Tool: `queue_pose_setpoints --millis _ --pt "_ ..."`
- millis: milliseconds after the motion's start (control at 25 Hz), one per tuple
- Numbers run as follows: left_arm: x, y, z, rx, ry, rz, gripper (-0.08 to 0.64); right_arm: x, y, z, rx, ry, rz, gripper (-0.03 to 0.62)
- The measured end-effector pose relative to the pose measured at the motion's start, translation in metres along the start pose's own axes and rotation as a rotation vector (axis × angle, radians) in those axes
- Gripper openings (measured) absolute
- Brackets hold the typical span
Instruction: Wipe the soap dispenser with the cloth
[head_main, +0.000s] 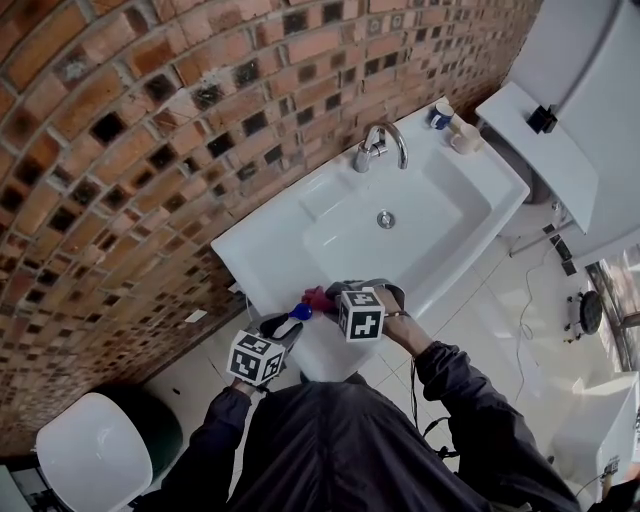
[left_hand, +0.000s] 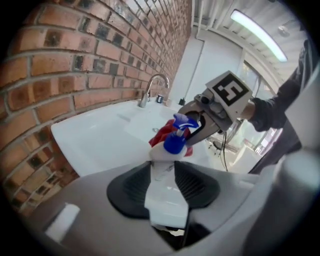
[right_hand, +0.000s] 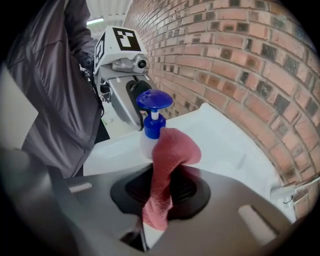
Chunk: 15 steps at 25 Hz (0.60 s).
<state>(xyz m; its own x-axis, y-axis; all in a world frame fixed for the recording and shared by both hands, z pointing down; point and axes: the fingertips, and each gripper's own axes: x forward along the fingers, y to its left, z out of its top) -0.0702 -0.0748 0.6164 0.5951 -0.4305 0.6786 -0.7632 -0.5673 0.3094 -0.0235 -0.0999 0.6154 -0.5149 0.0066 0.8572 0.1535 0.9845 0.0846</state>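
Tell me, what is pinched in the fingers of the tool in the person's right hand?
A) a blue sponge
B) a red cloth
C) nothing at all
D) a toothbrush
B: the right gripper view shows a red cloth clamped between the fingers of the right gripper, with its bunched end up against the soap dispenser.
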Motion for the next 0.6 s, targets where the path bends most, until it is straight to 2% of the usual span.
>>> queue_pose_setpoints --millis 80,160,320,400,480,600 --pt "0.004 0.002 0.004 0.026 0.006 -0.012 0.152 -0.002 0.005 -0.003 0.026 -0.006 0.001 0.057" --pt "0.007 0.004 0.008 0.039 0.006 -0.025 0.114 -0.005 0.01 -0.004 0.075 -0.028 0.008 0.057" --pt "0.012 0.013 0.018 0.059 0.007 -0.027 0.097 -0.008 0.021 -0.004 0.212 -0.106 0.047 0.057" --pt "0.013 0.017 0.02 0.047 0.005 -0.029 0.103 -0.008 0.024 -0.005 0.346 -0.17 0.082 0.057" --pt "0.012 0.019 0.022 0.022 -0.003 -0.028 0.123 -0.011 0.02 -0.01 0.529 -0.248 0.108 0.057" --pt "0.009 0.017 0.021 -0.006 -0.016 -0.033 0.123 -0.027 -0.008 -0.018 0.826 -0.436 0.14 0.057"
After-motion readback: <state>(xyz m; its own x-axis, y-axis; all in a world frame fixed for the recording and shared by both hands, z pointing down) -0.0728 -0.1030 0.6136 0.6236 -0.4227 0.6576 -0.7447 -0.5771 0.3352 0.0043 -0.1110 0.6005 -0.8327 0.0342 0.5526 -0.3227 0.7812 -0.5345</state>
